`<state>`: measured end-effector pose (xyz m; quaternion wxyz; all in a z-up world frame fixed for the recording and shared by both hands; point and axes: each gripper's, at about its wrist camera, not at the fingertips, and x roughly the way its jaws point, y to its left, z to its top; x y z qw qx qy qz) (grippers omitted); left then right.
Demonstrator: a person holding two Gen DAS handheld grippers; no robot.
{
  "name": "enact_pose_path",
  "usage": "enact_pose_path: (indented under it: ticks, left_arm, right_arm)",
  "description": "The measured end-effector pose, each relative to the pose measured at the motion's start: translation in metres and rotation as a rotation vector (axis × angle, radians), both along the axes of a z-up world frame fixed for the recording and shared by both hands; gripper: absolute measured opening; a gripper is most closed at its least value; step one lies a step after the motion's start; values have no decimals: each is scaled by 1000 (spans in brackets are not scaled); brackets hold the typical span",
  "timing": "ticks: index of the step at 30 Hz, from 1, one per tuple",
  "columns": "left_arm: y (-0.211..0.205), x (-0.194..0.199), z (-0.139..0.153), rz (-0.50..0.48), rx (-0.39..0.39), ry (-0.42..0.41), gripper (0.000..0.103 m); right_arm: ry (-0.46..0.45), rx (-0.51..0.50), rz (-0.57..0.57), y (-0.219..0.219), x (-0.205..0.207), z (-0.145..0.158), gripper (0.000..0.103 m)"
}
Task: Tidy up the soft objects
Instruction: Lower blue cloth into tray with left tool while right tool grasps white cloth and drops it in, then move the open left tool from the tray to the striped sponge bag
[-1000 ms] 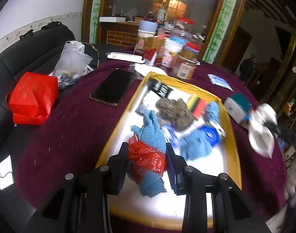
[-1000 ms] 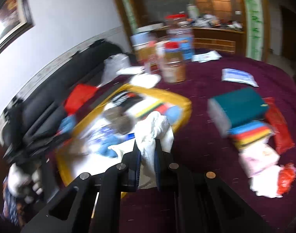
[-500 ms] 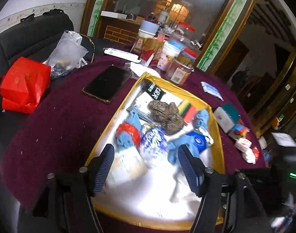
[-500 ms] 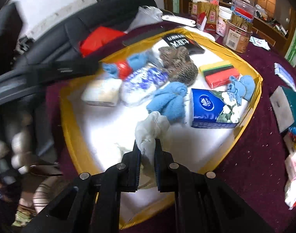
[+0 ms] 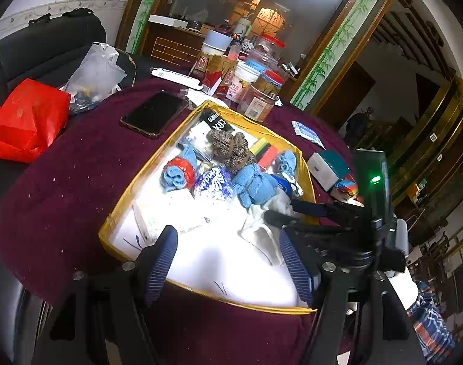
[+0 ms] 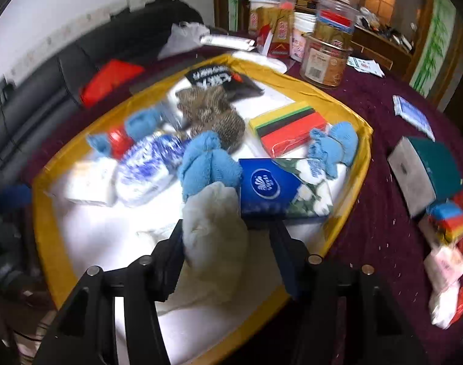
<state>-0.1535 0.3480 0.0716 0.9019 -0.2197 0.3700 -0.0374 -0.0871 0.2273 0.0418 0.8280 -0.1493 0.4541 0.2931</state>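
Note:
A yellow-rimmed white tray (image 5: 131,182) (image 6: 357,182) on the maroon table holds soft things: blue cloths (image 5: 255,182) (image 6: 207,164), a brown knit bundle (image 5: 229,149) (image 6: 213,112), a blue tissue pack (image 6: 280,188), a striped sponge (image 6: 287,127). My left gripper (image 5: 228,252) is open and empty above the tray's near end. My right gripper (image 6: 226,228) (image 5: 284,210) is open around a white cloth (image 6: 214,228) (image 5: 264,228) that lies in the tray.
A phone (image 5: 153,112), jars (image 5: 257,100) and cartons stand behind the tray. A teal sponge block (image 6: 426,170) (image 5: 328,167), coloured sponges (image 6: 450,219) and white packs (image 6: 444,267) lie right of the tray. A red bag (image 5: 27,124) sits on the black sofa at left.
My left gripper let go of the blue-and-red cloth in the tray and pulled back. My right gripper carried the white cloth over the tray, lowered it and opened.

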Motion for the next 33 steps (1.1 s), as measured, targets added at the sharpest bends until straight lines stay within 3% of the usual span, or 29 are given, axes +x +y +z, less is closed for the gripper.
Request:
enact_pose_path:
  ticks: [2,6,12,15,19,28,31,33]
  left_arm:
    - [-2,-4,1,5,0,0,76]
    - [-7,-9,4,6,-4,-2,78]
    - [-26,3,10,-26,-24,-1,79]
    - [-32,26,19,-49,-100,-23,79]
    - [-21,83,23,-5,-230,-20,82]
    - [-10,199,-46,125,-345,246,82]
    - [-11,202,-28,90,-421,161,82]
    - [-16,193,-5,76,-370,94,84]
  right_arm:
    - [-6,69,-11,-15,-4,15,54]
    - [-97,154,-41,-58,-18,46,70]
    - [-186,185,-146,-132,-29,65,71]
    - [-168,214,-212,-167,-24,64,71]
    - [-152,258,-282,-205,-24,60,71]
    - [-154,262,-356,-259,-27,54,71]
    - [-167,282,-388,-277,-20,56,71]
    - [-174,310,-420,-290,-12,56,71]
